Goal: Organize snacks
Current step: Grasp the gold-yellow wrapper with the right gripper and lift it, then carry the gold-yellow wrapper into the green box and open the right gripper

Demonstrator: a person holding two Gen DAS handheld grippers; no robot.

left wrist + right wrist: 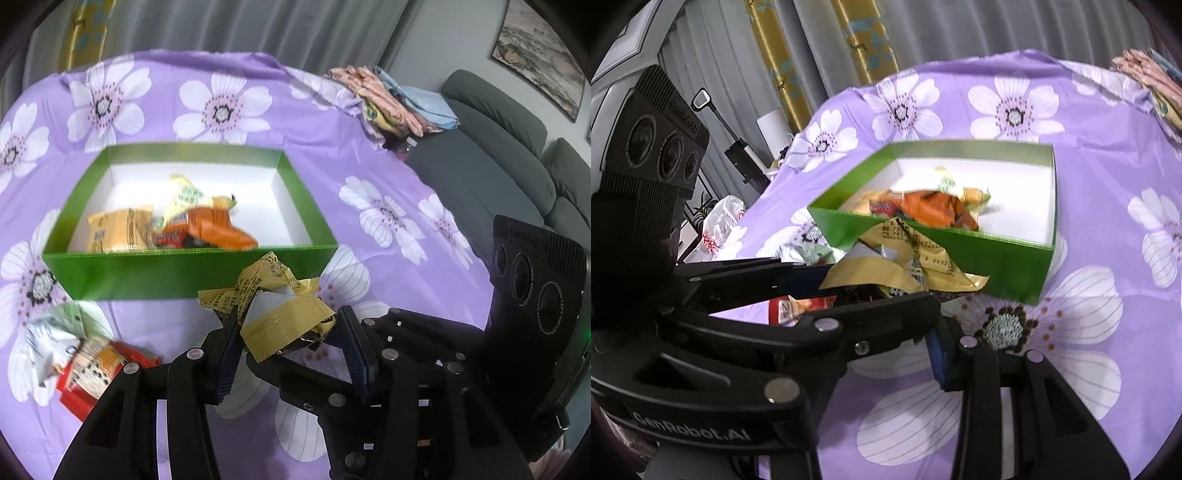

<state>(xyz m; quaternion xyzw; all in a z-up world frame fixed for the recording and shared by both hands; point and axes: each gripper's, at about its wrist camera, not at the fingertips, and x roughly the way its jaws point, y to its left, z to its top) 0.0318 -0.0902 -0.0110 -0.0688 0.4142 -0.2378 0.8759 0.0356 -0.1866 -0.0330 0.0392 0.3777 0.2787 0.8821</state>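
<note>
A green box [184,271] with a white inside stands on the purple flowered cloth and holds several snack packets, among them an orange one [214,229]. My left gripper [286,332] is shut on a crumpled yellow snack packet [284,317], held just in front of the box's near wall. The same packet [905,258] and the left gripper's arm show in the right wrist view, close in front of the box [997,258]. In that view only one blue pad [938,354] of the right gripper shows, with nothing seen in it.
A white packet and a red packet [85,365] lie on the cloth left of my left gripper. Folded cloths [391,99] sit at the far right edge of the table. A grey sofa [498,155] stands beyond. Curtains hang behind.
</note>
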